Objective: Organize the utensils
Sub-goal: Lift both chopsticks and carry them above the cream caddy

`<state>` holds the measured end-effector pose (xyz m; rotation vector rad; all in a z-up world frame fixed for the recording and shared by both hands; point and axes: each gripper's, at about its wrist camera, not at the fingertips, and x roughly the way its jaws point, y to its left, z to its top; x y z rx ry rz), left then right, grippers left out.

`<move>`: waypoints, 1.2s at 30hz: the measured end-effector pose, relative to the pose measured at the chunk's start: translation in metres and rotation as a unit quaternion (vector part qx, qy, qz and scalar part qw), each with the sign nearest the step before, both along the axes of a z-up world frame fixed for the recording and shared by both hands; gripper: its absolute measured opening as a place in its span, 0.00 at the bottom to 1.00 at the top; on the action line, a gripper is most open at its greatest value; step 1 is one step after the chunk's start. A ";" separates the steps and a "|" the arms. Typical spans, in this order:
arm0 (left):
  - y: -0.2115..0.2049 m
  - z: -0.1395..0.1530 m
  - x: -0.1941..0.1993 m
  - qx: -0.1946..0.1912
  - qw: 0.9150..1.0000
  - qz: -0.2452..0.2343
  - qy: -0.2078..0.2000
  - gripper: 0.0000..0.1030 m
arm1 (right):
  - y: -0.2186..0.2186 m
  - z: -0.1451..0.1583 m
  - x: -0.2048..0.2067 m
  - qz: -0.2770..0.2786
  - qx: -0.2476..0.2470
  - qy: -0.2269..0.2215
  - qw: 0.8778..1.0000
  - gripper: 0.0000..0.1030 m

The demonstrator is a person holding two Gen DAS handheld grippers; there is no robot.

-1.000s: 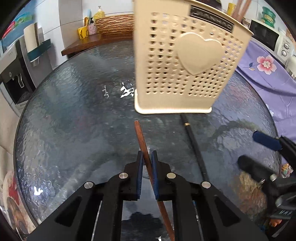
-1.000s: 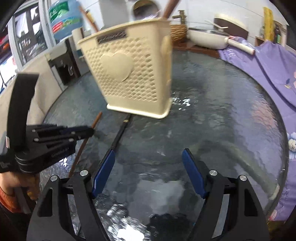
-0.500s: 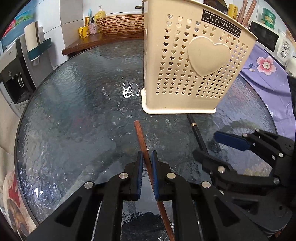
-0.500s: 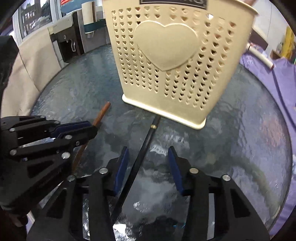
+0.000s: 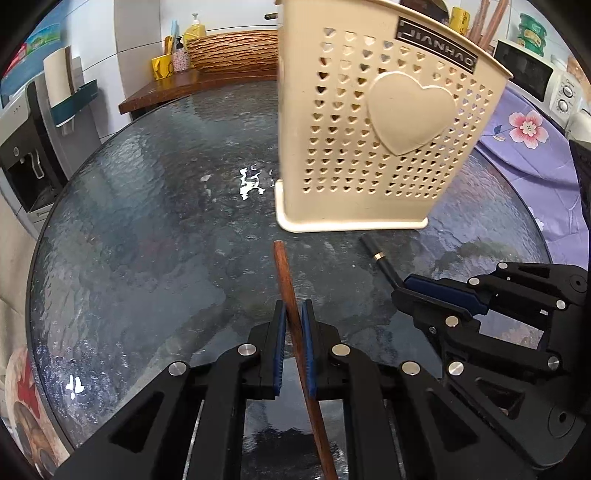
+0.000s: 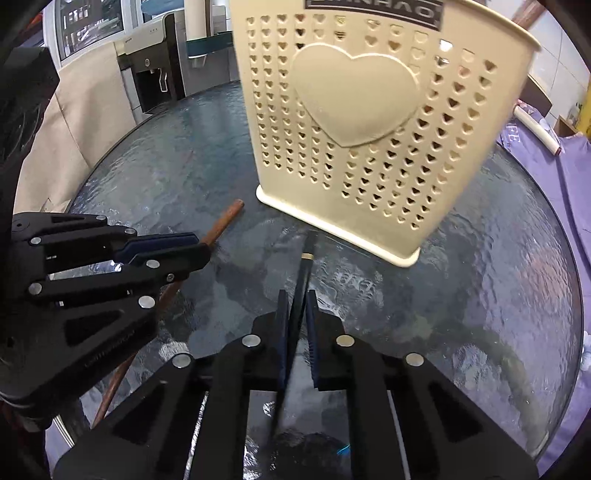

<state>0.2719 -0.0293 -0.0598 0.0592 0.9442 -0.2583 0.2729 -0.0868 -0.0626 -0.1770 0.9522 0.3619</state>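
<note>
Since both chopsticks lie flat on the glass counter (image 5: 147, 229) with their ends aimed at the holder, each gripper comes at its stick from the near end, pointing steeply down along it so the jaws straddle the shaft sideways.

Left gripper (image 5: 293, 314): jaws nearly closed, blue pads pinching the brown wooden chopstick (image 5: 284, 273) partway along. The stick's far tip stops just short of the holder's base; the near part runs back under the gripper body. Whether it's lifted off the glass, cannot tell.

Right gripper (image 6: 296, 306): jaws all but closed on the black chopstick (image 6: 303, 269), the one with a gold band near its far end. That end sits right by the base of the cream utensil holder (image 6: 369, 129), maybe touching, hard to say. Pads look pressed on the shaft in the right wrist view.

Holder stands upright on the counter past both sticks, perforated with small hearts and a big raised heart on the front. More brown sticks (image 5: 487, 22) poke out of its top in the left wrist view, so that's likely the destination.

Judgement: both picks are made, lift not yet done. Grips are away from the far ends, which leaves those ends free to drop into the holder's open top. Risk: thin round sticks could swivel between flat pads when tilted upright.
</note>
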 end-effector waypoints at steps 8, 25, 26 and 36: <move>-0.011 0.001 0.002 -0.025 1.000 -0.004 0.001 0.07 | -0.020 0.004 -0.007 -0.004 0.032 -0.011 0.999 0.08; -0.012 0.090 -0.035 -0.084 0.991 -0.025 -0.105 0.07 | -0.095 0.103 -0.048 -0.003 0.181 -0.108 0.978 0.08; -0.012 0.095 -0.037 -0.091 0.989 -0.027 -0.109 0.07 | -0.099 0.111 -0.051 -0.003 0.185 -0.116 0.976 0.08; -0.017 0.126 -0.052 -0.119 0.982 -0.046 -0.141 0.07 | -0.123 0.149 -0.062 0.002 0.223 -0.145 0.964 0.08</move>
